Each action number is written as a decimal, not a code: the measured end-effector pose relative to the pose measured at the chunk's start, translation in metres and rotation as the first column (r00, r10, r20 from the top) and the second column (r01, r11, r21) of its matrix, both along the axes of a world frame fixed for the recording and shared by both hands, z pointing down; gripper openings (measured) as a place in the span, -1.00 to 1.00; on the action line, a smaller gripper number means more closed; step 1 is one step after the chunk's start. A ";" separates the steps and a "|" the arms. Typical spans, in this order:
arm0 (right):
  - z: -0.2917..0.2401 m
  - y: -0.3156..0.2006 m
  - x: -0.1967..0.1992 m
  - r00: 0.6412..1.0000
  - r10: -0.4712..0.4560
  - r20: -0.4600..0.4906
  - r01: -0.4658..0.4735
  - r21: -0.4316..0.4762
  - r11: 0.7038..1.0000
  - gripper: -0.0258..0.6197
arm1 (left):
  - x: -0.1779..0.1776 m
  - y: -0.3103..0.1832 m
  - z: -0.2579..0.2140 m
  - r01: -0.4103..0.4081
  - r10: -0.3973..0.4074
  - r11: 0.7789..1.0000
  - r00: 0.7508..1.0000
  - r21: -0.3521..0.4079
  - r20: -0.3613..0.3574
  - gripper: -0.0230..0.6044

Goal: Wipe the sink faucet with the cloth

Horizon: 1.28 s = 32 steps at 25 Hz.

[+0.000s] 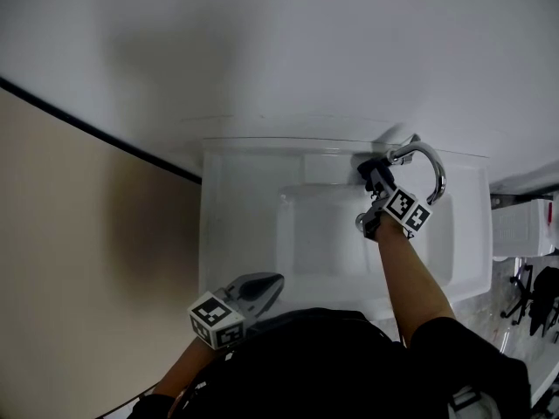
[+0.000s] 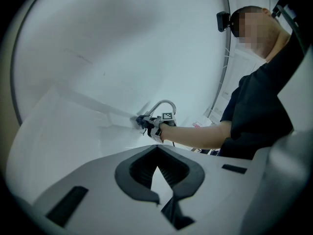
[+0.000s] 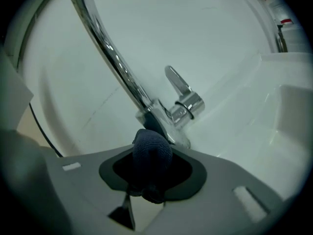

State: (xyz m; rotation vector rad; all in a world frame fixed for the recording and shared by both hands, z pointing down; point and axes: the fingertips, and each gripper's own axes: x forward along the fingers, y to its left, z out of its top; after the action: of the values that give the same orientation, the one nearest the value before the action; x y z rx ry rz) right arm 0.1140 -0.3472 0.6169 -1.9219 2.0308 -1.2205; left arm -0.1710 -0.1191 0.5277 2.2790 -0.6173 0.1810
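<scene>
Navy knitted cloth (image 3: 151, 153) at the foot of the curved chrome faucet (image 3: 122, 72) — wipe judged under way.
Right gripper (image 3: 148, 177) clenched on the cloth, wad touching the spout just beside the lever body. Best course: press firmly, follow the arch upward, then circle the lever. Left gripper (image 2: 157, 182) closed on nothing, near the sink's front rim. White ceramic sink basin (image 1: 229, 221) — nothing seen inside.

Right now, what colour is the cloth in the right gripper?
The cloth is dark blue, clearest in the right gripper view.
</scene>
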 end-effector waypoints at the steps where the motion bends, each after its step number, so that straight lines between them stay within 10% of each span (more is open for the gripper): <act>1: -0.013 0.002 0.000 1.000 -0.010 0.002 0.010 0.035 0.999 -0.54 | 0.001 0.000 0.000 -0.004 0.004 1.000 1.000 -0.002 -0.001 -0.95; 6: -0.056 0.004 -0.002 0.998 -0.061 -0.021 0.064 0.170 0.983 -0.54 | 0.016 0.002 -0.006 -0.039 0.039 0.999 0.999 0.009 -0.022 -0.95; 17: 0.027 -0.002 0.002 0.999 -0.034 -0.018 0.034 0.013 0.999 -0.54 | 0.010 0.003 -0.004 -0.032 0.033 0.999 0.999 -0.005 0.014 -0.95; 32: -0.016 0.012 0.056 0.995 -0.013 -0.098 0.027 0.141 0.990 -0.54 | 0.035 0.006 -0.008 -0.083 0.084 0.996 0.996 -0.013 0.023 -0.95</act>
State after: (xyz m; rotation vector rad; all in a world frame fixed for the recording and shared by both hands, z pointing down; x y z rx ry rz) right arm 0.1703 -0.3356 0.6008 -1.9336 2.1249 -0.9743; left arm -0.1357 -0.1133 0.5197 2.2956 -0.5321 0.2514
